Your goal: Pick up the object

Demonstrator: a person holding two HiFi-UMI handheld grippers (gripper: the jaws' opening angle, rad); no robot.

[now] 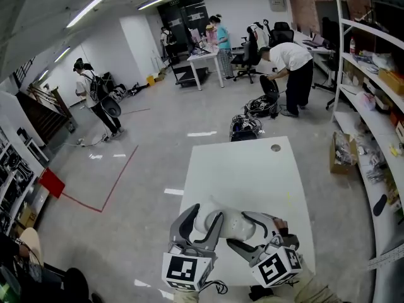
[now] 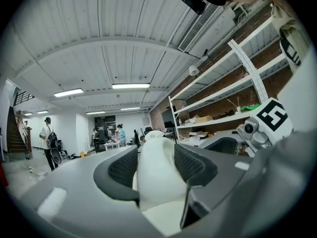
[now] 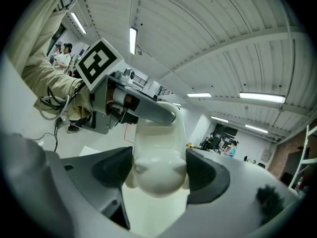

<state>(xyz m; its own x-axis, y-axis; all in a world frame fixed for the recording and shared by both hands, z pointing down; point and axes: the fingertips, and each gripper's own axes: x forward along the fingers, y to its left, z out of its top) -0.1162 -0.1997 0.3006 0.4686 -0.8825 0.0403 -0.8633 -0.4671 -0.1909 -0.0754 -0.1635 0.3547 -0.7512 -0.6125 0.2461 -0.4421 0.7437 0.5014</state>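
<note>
A smooth white object (image 1: pixel 228 225) hangs just above the near end of the white table (image 1: pixel 252 169), gripped from both sides. My left gripper (image 1: pixel 201 223) is shut on its left end. In the left gripper view the object (image 2: pixel 154 177) fills the gap and both dark pads (image 2: pixel 121 168) press its sides. My right gripper (image 1: pixel 245 231) is shut on the other end. In the right gripper view the rounded end of the object (image 3: pixel 158 155) is squeezed between the pads (image 3: pixel 111 170), and the left gripper's marker cube (image 3: pixel 97 61) shows beyond it.
Metal shelves (image 1: pixel 372 87) full of parts run along the right, with a cardboard box (image 1: pixel 344 150) on the floor beside the table. A small round hole (image 1: pixel 275 148) marks the table's far end. Several people stand at the back; one bends over bags (image 1: pixel 289 65).
</note>
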